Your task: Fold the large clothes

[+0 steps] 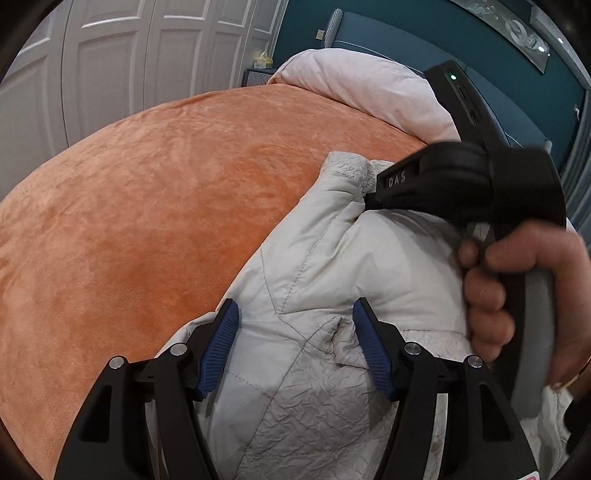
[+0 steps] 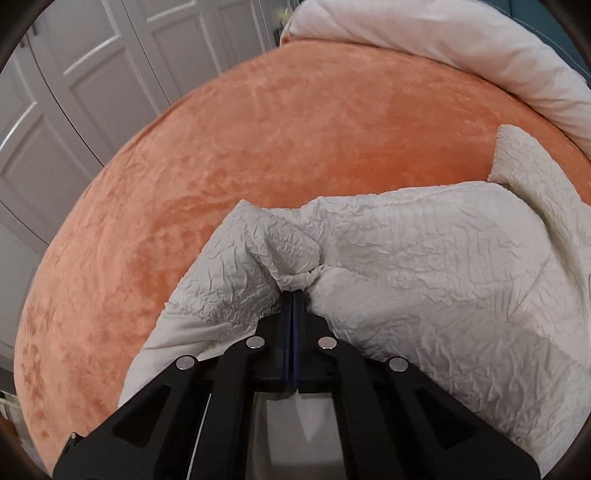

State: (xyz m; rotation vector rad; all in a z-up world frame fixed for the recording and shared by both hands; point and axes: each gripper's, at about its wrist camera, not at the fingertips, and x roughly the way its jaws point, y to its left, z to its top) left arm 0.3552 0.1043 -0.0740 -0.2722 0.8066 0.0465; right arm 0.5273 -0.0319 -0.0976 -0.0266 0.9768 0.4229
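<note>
A large off-white quilted jacket (image 1: 317,258) lies on an orange bedspread (image 1: 147,206). My left gripper (image 1: 295,317) is open, its blue pads (image 1: 221,343) spread over the jacket's crinkled fabric without pinching it. The right gripper's black body (image 1: 443,181) shows in the left wrist view, held by a hand (image 1: 517,291), its tip at a fold of the jacket. In the right wrist view my right gripper (image 2: 294,295) is shut on a bunched fold of the jacket (image 2: 406,266), which spreads right over the bedspread (image 2: 258,129).
A pale pink duvet (image 1: 369,88) is rolled up at the head of the bed, also seen in the right wrist view (image 2: 443,48). White wardrobe doors (image 1: 129,55) stand beyond the bed's far edge. A teal headboard (image 1: 406,33) is at the back right.
</note>
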